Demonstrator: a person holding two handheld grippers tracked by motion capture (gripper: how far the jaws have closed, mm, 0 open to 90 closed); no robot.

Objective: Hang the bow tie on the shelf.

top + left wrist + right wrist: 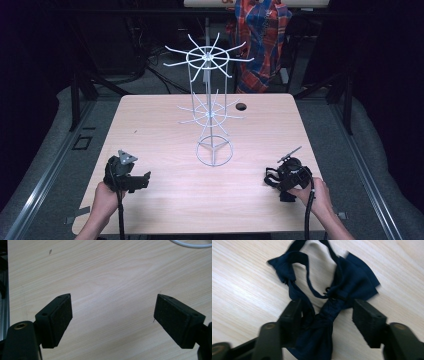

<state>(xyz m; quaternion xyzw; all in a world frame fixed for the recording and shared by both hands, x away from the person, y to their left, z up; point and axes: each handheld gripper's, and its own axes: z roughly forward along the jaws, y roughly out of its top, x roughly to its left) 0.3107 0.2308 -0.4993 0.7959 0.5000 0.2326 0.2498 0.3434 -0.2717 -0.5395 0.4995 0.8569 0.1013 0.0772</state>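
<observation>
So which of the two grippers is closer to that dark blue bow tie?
The right gripper. Its open jaws sit on either side of the bow tie on the table. The left gripper is open over bare wood at the table's opposite side.

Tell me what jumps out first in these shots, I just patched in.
A tall white wire rack with two tiers of spokes stands mid-table. Near the table's right front, a dark blue bow tie lies between the open jaws of the right gripper. The left gripper is open over bare wood.
</observation>
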